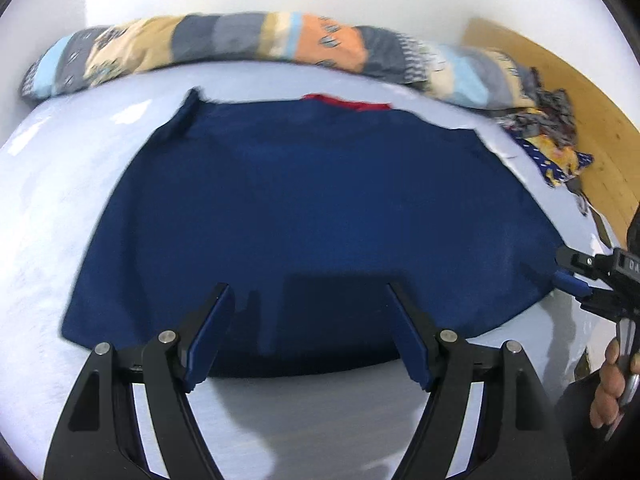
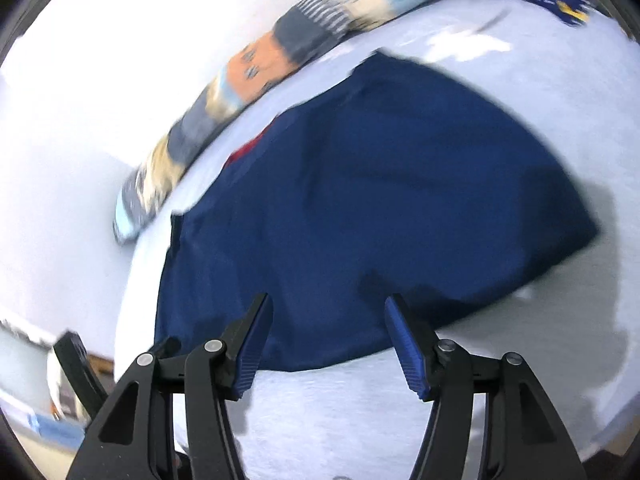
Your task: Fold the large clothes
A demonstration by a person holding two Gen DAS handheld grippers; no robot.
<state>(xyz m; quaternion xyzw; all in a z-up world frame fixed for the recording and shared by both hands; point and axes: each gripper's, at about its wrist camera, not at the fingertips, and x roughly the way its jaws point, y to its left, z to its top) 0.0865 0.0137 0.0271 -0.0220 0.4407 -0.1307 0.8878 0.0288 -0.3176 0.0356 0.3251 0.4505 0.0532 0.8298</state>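
Both grippers hang over the near hem of the navy garment (image 1: 312, 216), and neither grasps anything. On my left gripper (image 1: 308, 312) the jaws stand wide and released above the cloth, nothing between the pads. On my right gripper (image 2: 328, 328) the jaws are opening, with only bare fabric and sheet showing in the gap; it hovers toward the garment's right-hand corner, which seems a fair place to take a fresh hold.

That garment lies spread flat on the pale sheet of the bed (image 1: 44, 216), hem toward me, a strip of red collar (image 1: 348, 103) at its far edge. Flattened like this, it looks ready for the next fold, which I judge would start from the hem corners.

Beyond the garment's far edge a patchwork pillow (image 1: 240, 44) runs along the wall. Off the garment's far right corner sits a crumpled pile of patterned clothes (image 1: 556, 148), probably waiting their turn.
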